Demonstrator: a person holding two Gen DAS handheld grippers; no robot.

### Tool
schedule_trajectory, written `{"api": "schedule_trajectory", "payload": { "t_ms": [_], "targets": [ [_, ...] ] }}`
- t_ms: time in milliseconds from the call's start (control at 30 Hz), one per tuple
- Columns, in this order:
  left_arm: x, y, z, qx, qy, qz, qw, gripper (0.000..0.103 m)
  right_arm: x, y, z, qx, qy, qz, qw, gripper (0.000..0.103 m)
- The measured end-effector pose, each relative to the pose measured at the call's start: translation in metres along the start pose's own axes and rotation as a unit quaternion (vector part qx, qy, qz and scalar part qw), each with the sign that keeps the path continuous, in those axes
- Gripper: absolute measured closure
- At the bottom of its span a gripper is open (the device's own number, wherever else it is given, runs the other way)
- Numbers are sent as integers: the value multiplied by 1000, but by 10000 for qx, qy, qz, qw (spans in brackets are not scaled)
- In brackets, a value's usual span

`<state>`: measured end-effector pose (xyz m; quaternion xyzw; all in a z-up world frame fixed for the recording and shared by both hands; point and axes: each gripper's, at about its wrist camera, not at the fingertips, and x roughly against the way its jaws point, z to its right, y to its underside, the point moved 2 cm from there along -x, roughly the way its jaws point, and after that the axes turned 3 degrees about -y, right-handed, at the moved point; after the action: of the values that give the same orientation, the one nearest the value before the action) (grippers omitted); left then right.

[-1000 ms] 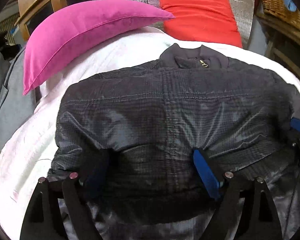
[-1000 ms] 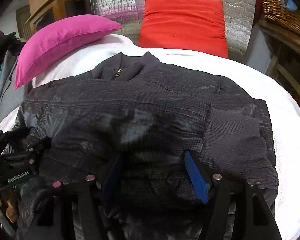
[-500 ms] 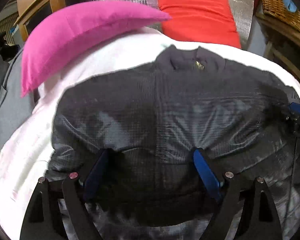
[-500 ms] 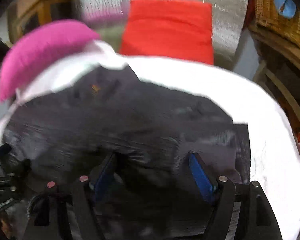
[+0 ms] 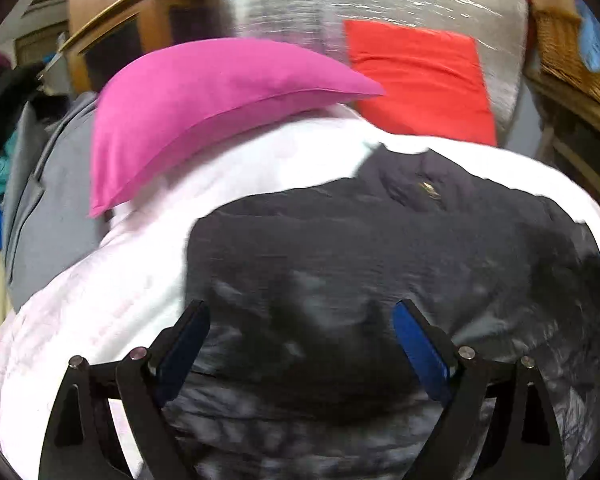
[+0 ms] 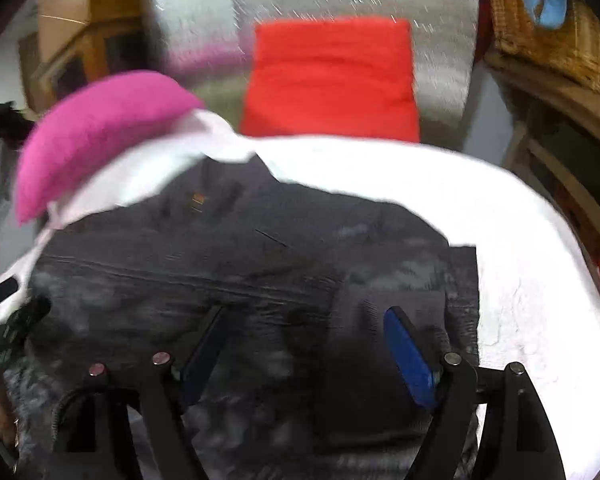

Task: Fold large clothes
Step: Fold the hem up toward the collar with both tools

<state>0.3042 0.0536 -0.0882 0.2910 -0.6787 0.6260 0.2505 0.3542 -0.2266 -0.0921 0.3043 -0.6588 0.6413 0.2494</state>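
Lying under everything, white quilted bedding point(image 5: 112, 292), spreading wide and taking up most of both views. Leaning against a silvery foil-like backing point(image 5: 380, 8) at the far end, a red cushion point(image 5: 416, 80); resting to its left on the edge of the bedding, a magenta pillow point(image 5: 204, 108). Showing at the left edge, grey cloth point(image 5: 48, 216), and at the upper right a wicker basket point(image 6: 548, 32) on a wooden frame.

Lying flat on the bedding, front up, a dark jacket point(image 5: 360, 248), its collar and small brass zip pull point(image 5: 430, 191) pointing toward the red cushion. Folded in across the body on the right-hand side, a sleeve with its ribbed cuff point(image 6: 364, 320) sitting just ahead of the right tool's fingers. Blurring heavily in both views, so fine fabric detail not readable.

Hovering over the near hem of the jacket, the left gripper point(image 5: 300, 340), its blue-padded fingers point(image 5: 418, 352) having just been spreading and now standing wide apart, with jacket cloth seen between them but not pinched. Hanging over the jacket's right half, the right gripper point(image 6: 300, 344), jaws likewise having just been widening, pads point(image 6: 408, 356) well apart and pressing on nothing. Peeking in at the left edge of the right wrist view, part of the other tool.
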Motion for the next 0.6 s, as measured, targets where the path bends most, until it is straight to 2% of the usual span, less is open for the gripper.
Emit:
{"api": "schedule_trajectory", "payload": {
  "t_ms": [67, 167, 267, 367, 400, 500, 600],
  "targets": [
    [-14, 3, -13, 91, -276, -255, 9993, 10, 0, 14, -16, 416, 45, -110, 9991, 20],
    [-35, 17, -21, 157, -439, -660, 9967, 9, -21, 33, -27, 745, 265, -482, 9957, 20],
    [-47, 27, -26, 210, -298, -701, 9969, 7, -29, 43, -24, 758, 310, -527, 9952, 18],
    [-46, 20, -33, 365, -224, -881, 9952, 7, -29, 37, -23, 704, 294, -655, 9949, 17],
    [-41, 17, -35, 337, -276, -835, 9956, 9, -25, 32, -21, 648, 236, -642, 9956, 17],
    [-25, -1, -38, 328, -328, -374, 9982, 9, -11, 7, -15, 351, -12, -308, 9989, 17],
    [-34, -19, -34, 227, -367, -355, 9984, 9, -17, -14, -5, 189, -27, -248, 9995, 17]
  ]
}}
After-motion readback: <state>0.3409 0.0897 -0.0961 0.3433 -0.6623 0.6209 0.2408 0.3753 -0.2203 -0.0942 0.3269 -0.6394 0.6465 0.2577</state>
